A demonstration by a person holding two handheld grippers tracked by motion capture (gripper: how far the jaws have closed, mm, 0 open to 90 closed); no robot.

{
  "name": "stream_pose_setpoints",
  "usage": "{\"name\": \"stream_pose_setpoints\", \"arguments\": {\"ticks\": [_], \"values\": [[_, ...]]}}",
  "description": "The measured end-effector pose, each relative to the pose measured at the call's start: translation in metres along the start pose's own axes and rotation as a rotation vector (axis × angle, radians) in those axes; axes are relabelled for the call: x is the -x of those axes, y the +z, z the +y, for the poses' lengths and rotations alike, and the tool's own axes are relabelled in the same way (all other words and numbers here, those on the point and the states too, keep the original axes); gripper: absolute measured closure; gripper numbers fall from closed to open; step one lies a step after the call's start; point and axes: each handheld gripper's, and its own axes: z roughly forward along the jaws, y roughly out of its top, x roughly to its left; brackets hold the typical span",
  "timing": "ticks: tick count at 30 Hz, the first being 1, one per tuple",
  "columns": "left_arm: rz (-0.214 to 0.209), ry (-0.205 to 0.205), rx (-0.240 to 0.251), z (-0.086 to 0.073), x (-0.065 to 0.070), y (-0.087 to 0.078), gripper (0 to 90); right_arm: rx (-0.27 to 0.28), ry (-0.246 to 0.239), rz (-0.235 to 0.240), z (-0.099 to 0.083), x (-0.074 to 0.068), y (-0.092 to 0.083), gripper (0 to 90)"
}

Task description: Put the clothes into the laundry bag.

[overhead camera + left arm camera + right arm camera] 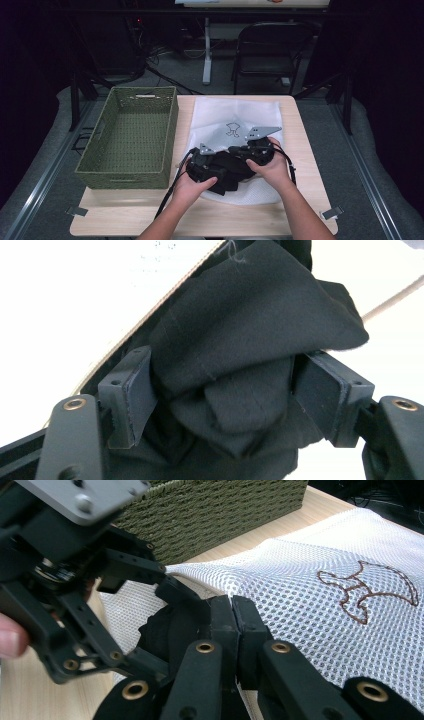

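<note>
No readable writing; the mesh bag carries only a stitched brown outline. Left gripper has its jaws apart with black cloth bunched between, pads just touching it; right gripper is pinched fully closed at the bag's edge. Cloth sits on the bag mid-table, near the front edge; a green basket fills the left side, with bare table right.

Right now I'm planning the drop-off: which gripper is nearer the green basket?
Left. The left gripper sits just beside the green basket; the right gripper is farther across the mesh bag.
</note>
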Motion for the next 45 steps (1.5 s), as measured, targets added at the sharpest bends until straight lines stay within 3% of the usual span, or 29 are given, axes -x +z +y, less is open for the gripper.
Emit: {"name": "stream_pose_setpoints", "arguments": {"ticks": [16,21,31,38,40,45], "values": [[-0.022,0.027,-0.024,-0.014,0.001,-0.026,27.9,0.000,0.001,-0.001,0.000,-0.001,0.001,89.4],[-0.014,0.060,-0.043,-0.021,0.004,-0.020,27.5,0.000,-0.001,-0.003,0.000,-0.001,0.000,89.4],[-0.023,0.039,-0.090,-0.032,-0.001,0.004,26.5,-0.001,-0.004,-0.002,0.000,-0.001,0.000,89.4],[-0.016,0.057,-0.078,-0.036,-0.002,0.013,41.0,-0.004,-0.009,-0.002,0.000,-0.002,0.001,89.4],[-0.033,0.066,-0.076,-0.036,-0.004,0.013,49.6,-0.004,-0.008,-0.002,0.000,-0.002,0.001,89.4],[-0.035,0.078,-0.058,-0.038,-0.005,0.014,54.4,-0.004,-0.006,-0.001,0.000,-0.002,0.000,89.3]]}}
